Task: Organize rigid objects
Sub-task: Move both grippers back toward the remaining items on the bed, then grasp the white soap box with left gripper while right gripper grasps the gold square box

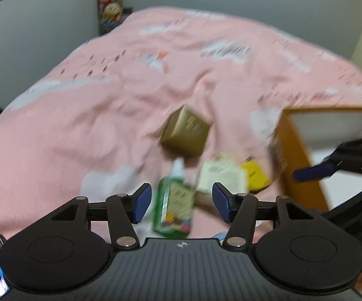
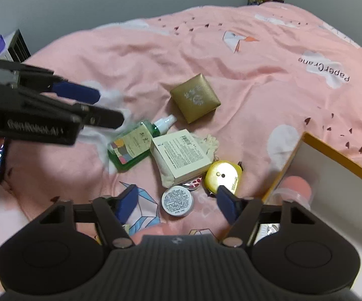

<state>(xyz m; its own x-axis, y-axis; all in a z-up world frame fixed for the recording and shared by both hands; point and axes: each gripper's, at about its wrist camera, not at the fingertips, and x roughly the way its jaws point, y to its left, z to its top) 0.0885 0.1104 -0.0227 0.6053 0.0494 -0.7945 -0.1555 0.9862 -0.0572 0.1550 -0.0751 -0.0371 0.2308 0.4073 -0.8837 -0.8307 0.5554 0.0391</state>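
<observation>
Left hand-held gripper (image 1: 181,202): jaws spread, empty, above green spray bottle (image 2: 133,145) on pink bed cover (image 2: 268,95). Gold box (image 2: 195,97), white carton (image 2: 179,154), round tin (image 2: 177,200), yellow tape measure (image 2: 222,175) clustered alongside. Right hand-held gripper (image 2: 176,204): spread, empty, over tin.
</observation>
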